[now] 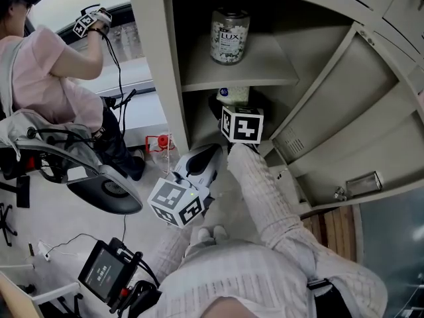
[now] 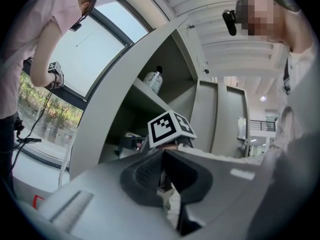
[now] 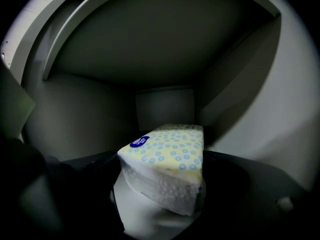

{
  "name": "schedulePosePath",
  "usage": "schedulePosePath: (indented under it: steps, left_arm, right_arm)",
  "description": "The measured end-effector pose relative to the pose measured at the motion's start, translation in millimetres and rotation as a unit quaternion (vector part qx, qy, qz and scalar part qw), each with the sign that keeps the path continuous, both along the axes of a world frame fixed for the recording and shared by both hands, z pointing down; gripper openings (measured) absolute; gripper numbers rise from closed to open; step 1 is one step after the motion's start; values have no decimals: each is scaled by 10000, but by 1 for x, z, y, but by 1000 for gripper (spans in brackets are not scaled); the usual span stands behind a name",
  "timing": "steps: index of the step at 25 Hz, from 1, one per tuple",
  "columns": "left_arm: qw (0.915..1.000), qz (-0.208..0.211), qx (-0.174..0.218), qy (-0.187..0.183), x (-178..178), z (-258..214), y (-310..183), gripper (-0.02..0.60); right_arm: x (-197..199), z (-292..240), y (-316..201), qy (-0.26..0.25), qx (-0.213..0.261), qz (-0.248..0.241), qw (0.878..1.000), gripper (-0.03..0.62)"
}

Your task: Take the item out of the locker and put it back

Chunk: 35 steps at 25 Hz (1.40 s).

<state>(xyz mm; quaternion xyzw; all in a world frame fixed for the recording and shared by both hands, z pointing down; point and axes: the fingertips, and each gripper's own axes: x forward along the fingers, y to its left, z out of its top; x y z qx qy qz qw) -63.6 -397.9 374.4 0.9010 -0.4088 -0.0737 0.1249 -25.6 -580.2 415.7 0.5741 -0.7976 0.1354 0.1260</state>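
Yellow-dotted wrap marks the tissue pack (image 3: pixel 167 156), resting in the locker's (image 1: pixel 156 71) lower compartment between the right gripper's (image 3: pixel 161 184) wide-apart fingers (image 3: pixel 87 171); likely the take-out grasp, calling for a squeeze on its sides, while the left gripper's (image 2: pixel 162 155) fingers sit together, empty.

One legible word
"LUX" is printed on the bottle (image 1: pixel 230 37) on the upper shelf (image 1: pixel 265 68); the blue sticker (image 3: pixel 140 141) on the tissue pack (image 3: pixel 172 156) is unreadable.

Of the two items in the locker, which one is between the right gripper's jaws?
The yellow-dotted tissue pack, lying in the lower compartment; the LUX bottle stands upright, alone on the upper shelf.
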Motion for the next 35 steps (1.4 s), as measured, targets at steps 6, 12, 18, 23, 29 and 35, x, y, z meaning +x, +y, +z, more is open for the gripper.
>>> schedulePosePath:
  steps: [6, 12, 18, 23, 29, 35]
  left_arm:
    - [10000, 7, -5, -14, -1, 1, -1, 9]
    - [10000, -6, -26, -25, -2, 3, 0, 8]
    - [10000, 69, 9, -70, 3, 2, -5, 9]
    - [9999, 62, 40, -99, 2, 0, 2, 8]
    - [9999, 33, 45, -112, 1, -2, -3, 8]
    - [9997, 77, 142, -188, 3, -7, 3, 9]
  right_arm:
    - [1, 0, -1, -50, 20, -33, 10000, 489]
    - [9, 1, 4, -165, -18, -66, 9998, 479]
    - [11, 1, 9, -309, -77, -95, 9994, 477]
    - [12, -9, 28, -439, 65, -214, 9988, 476]
    - [18, -24, 39, -578, 278, -384, 9972, 476]
    - [27, -30, 60, -593, 383, -484, 9963, 476]
